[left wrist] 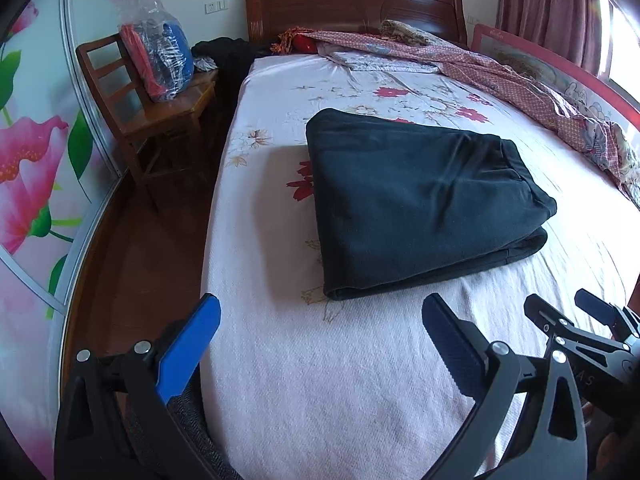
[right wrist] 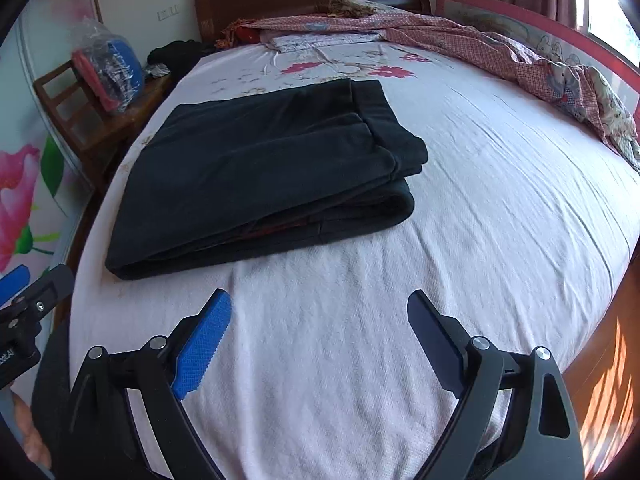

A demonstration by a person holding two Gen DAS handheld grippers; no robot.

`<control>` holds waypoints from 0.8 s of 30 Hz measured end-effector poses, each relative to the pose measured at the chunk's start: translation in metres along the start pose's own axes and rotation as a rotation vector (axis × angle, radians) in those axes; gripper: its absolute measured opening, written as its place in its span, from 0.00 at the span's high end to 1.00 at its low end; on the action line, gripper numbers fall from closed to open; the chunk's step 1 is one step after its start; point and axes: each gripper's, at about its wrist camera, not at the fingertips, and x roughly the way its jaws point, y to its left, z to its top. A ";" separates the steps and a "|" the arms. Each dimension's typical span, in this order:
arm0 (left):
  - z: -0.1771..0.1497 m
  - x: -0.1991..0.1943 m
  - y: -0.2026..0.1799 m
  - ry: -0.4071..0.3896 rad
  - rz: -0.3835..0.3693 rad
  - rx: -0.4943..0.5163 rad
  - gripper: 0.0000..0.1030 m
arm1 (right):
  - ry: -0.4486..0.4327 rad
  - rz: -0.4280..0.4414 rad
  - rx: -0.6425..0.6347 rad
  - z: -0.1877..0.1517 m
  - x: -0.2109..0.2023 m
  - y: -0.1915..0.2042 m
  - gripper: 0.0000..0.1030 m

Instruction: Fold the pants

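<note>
In the left wrist view, the left gripper (left wrist: 320, 320) is hovering over the near end of the bed (left wrist: 320, 400) with its blue-padded jaws standing wide apart and nothing between them. The dark folded pants (left wrist: 420, 204) are lying flat on the pale floral bedsheet (left wrist: 280, 360), beyond the fingertips and apart from them (stacked in layers, the thicker folded edges facing right). The right gripper (left wrist: 560, 304) is showing at the lower right corner, just beside the left one. A wooden chair (left wrist: 136, 112) is standing left of the bed, carrying a plastic bag (left wrist: 160, 56) of clothes. A rumpled patterned quilt (left wrist: 520, 76) is trailing along the far right side below the wooden headboard (left wrist: 352, 4).

In the right wrist view, the right gripper (right wrist: 320, 308) is also hanging spread open and empty above bare sheet. The pants (right wrist: 260, 172) are lying ahead and to the left, untouched. The left gripper (right wrist: 36, 288) is peeking in at the left edge.
</note>
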 end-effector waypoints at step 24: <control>-0.009 0.015 -0.013 0.010 -0.016 0.004 0.02 | -0.006 0.031 -0.019 -0.002 -0.007 0.006 0.14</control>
